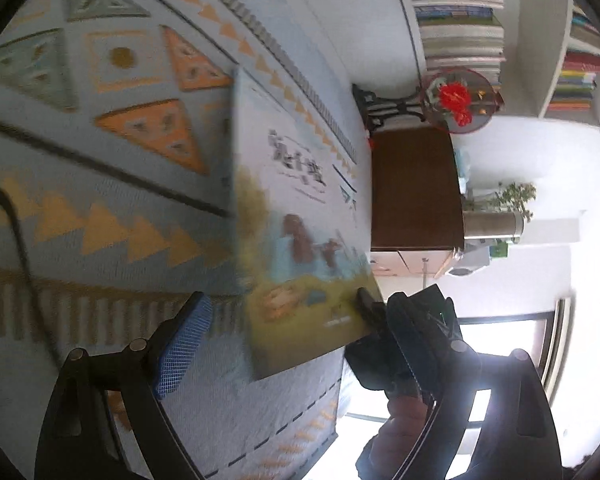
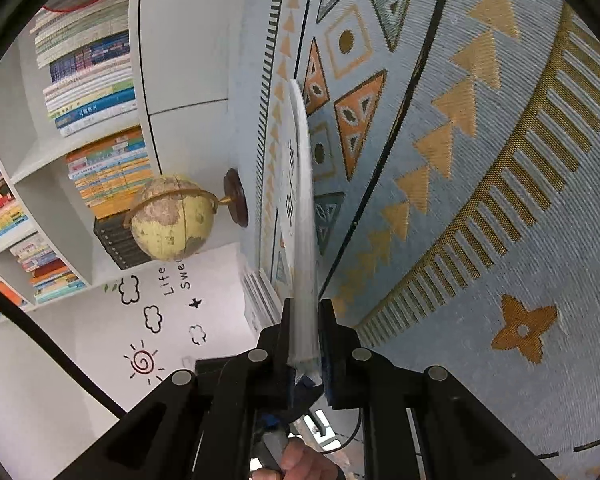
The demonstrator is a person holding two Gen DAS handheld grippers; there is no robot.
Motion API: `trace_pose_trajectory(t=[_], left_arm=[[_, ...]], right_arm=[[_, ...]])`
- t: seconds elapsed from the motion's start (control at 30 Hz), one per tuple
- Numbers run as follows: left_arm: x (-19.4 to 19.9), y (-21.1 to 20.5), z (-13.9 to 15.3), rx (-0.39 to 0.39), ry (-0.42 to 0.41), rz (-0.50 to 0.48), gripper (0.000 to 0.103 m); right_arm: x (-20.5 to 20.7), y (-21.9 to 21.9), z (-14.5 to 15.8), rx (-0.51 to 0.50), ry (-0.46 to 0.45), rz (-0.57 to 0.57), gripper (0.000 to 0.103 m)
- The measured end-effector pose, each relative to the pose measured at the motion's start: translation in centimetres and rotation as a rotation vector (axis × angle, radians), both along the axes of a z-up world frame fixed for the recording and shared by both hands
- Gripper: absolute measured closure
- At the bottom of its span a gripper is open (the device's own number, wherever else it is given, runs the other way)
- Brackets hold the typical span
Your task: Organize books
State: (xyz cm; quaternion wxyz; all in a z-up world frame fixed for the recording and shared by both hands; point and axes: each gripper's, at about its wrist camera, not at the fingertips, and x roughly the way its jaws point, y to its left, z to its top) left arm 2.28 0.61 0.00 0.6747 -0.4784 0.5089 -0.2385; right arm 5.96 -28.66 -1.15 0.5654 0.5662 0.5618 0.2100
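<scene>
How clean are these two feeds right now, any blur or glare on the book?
Left wrist view: the book cover is smeared and its title unreadable, and the window is blown out white. Right wrist view: sharper; the rug weave is crisp, the book's edge slightly streaked, and fisheye bends the shelves.

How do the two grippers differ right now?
The right gripper is shut on the picture book; the left gripper is open and holds nothing. In the left wrist view the right gripper pinches the book's corner, while the left only frames it. Both are black.
</scene>
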Motion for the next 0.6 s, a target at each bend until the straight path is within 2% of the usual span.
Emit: trace_pose_trajectory(t=[0.07, 0.13, 0.2, 0.27, 0.33, 0.4, 0.5, 0.6], left_arm=[[0.9, -1.2, 0.0, 0.006, -0.021, -0.009, 0.015], [1.6, -2.5, 0.1, 0.055, -0.036, -0.029, 0.018], [1.8, -3.9, 0.4, 0.170, -0.059, -0.065, 0.027], [1.7, -5.2, 0.7, 0.310, -0.089, -0.109, 0.040], [1.4, -6.6, 1.3, 0.457, -0.140, -0.158, 0.047], [1.0, -8.0, 2.3, 0.579, -0.209, -0.206, 0.049], [0.8, -9.3, 3.5, 0.702, -0.274, -0.246, 0.051], [0.7, -9.6, 3.9, 0.746, -0.295, -0.253, 0.051]], right_arm=[[0.1, 0.5, 0.0, -0.036, -0.006, 0.030, 0.092], [0.2, 0.7, -0.1, -0.071, -0.010, 0.051, 0.092], [0.2, 0.7, -0.1, -0.107, -0.024, 0.062, 0.092], [0.3, 0.6, 0.2, -0.158, -0.047, 0.073, 0.092], [0.6, 0.6, 0.7, -0.209, -0.063, 0.088, 0.092], [0.7, 0.9, 1.3, -0.295, -0.090, 0.115, 0.092], [0.8, 2.3, 2.7, -0.465, -0.162, 0.189, 0.092], [0.8, 3.9, 4.2, -0.595, -0.245, 0.256, 0.092]])
